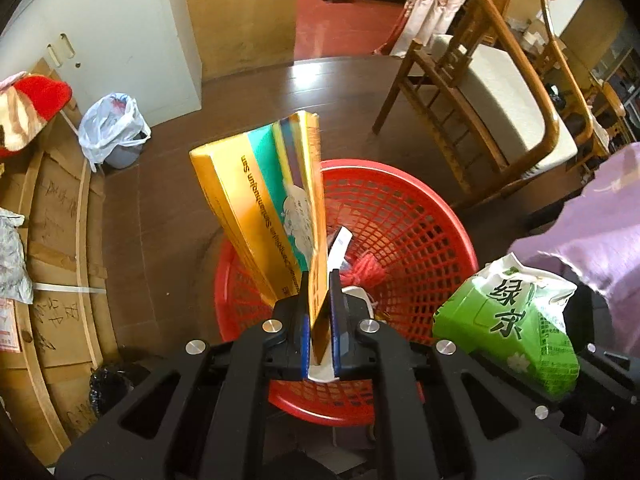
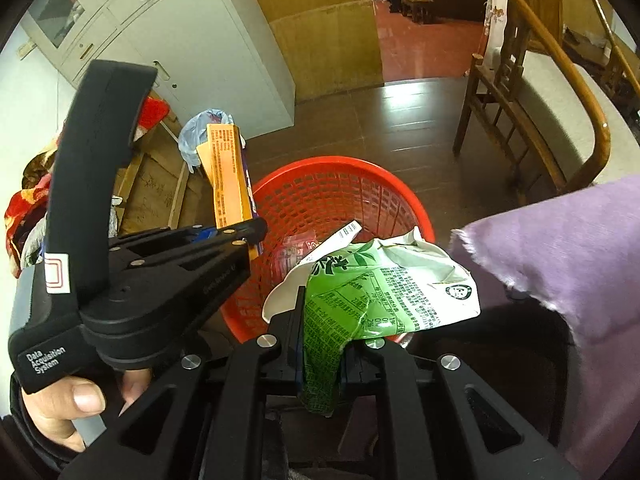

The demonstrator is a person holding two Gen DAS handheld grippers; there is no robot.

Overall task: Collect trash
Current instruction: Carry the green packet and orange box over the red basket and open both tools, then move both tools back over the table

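Red mesh basket (image 1: pixel 400 220) directly below both my grippers. Left gripper (image 1: pixel 320 280) clamps yellow box (image 1: pixel 256 200), long axis upright over basket; right gripper (image 2: pixel 322 312) clamps green wrapper (image 2: pixel 360 300) above near rim.

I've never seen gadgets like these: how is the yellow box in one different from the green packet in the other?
The yellow box is stiff, flattened cardboard standing upright from the left gripper; the green packet is a soft, crumpled wrapper flopping over the right gripper. The box bears Latin lettering, the packet Chinese characters. Both are clamped in shut jaws above the red basket.
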